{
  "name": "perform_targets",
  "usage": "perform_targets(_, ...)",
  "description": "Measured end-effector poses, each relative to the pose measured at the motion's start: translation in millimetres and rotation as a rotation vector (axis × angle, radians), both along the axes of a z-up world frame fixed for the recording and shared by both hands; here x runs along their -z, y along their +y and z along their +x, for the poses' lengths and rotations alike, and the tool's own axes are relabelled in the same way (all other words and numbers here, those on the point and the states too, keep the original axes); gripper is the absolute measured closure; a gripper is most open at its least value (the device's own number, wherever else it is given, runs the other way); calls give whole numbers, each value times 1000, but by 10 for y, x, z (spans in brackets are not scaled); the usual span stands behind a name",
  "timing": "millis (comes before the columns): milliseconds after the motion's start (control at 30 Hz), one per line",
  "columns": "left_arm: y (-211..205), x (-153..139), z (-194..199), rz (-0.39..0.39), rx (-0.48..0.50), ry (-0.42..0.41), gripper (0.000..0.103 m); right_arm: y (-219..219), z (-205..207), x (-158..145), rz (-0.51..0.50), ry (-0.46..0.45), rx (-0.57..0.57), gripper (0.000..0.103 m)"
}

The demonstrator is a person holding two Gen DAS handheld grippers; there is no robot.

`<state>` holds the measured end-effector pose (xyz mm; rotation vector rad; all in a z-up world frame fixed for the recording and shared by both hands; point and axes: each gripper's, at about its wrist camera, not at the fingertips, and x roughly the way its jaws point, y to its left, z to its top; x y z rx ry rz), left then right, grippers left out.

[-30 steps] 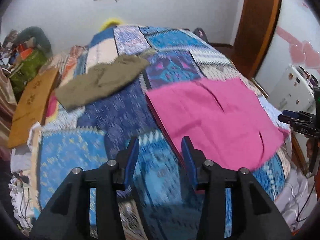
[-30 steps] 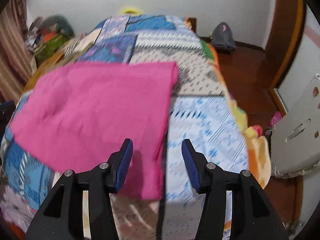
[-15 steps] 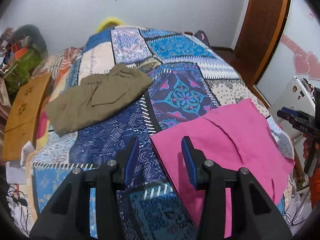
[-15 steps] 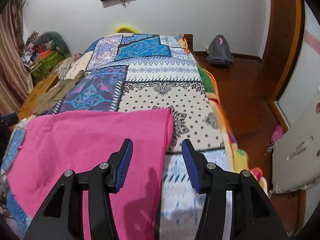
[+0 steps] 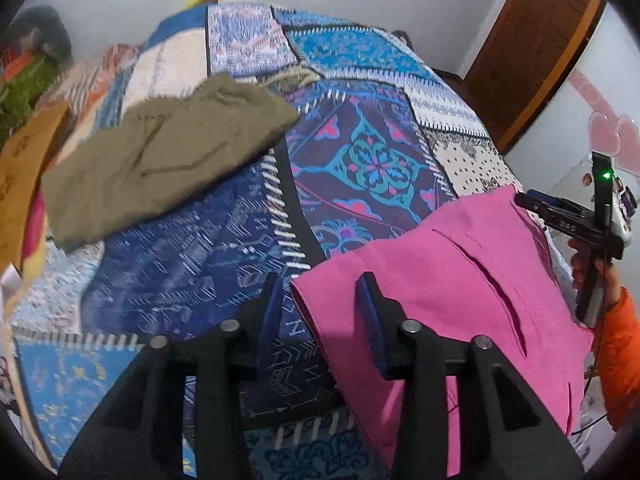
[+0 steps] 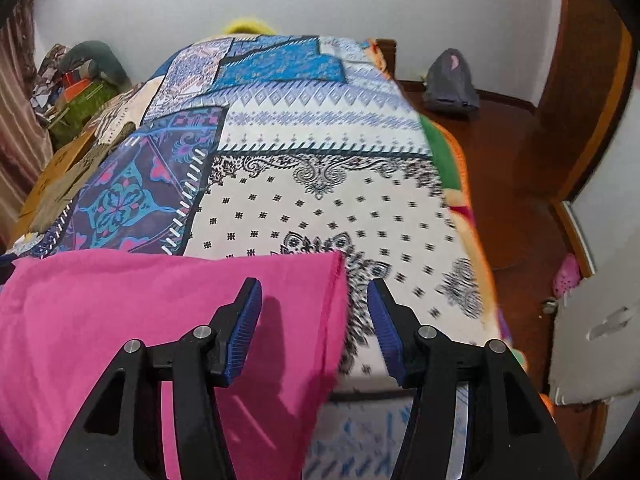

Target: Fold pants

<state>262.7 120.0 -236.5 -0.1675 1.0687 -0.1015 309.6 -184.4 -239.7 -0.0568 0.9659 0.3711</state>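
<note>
Pink pants (image 5: 460, 280) lie flat on a patchwork bedspread (image 5: 360, 160), near the bed's front edge. My left gripper (image 5: 320, 300) is open, just above the pants' near left corner, with the corner between its fingers. My right gripper (image 6: 314, 308) is open above the pants' (image 6: 140, 320) right edge, which lies between its fingers. The right gripper also shows in the left wrist view (image 5: 576, 224), held by a hand in an orange sleeve.
Olive-brown pants (image 5: 160, 160) lie further back on the left of the bed. A wooden board (image 5: 20, 168) and piled clutter (image 6: 76, 84) stand along the left side. A grey backpack (image 6: 452, 80) sits on the wooden floor at the right, near a door frame (image 5: 532, 52).
Both grippers have drawn back toward the front of the bed and dropped lower. The pink pants now sit nearer the front edge of each view. Both stay open.
</note>
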Motion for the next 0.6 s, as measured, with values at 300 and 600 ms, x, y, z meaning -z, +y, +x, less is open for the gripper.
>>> perform_targets(300,-126,24,-19,111,6,-45,83,33,89,229,67,60,-47,72)
perform_targets(600,-235,-99,-111,204,29,-104,93,-13,41,18,58,-72,-6,97)
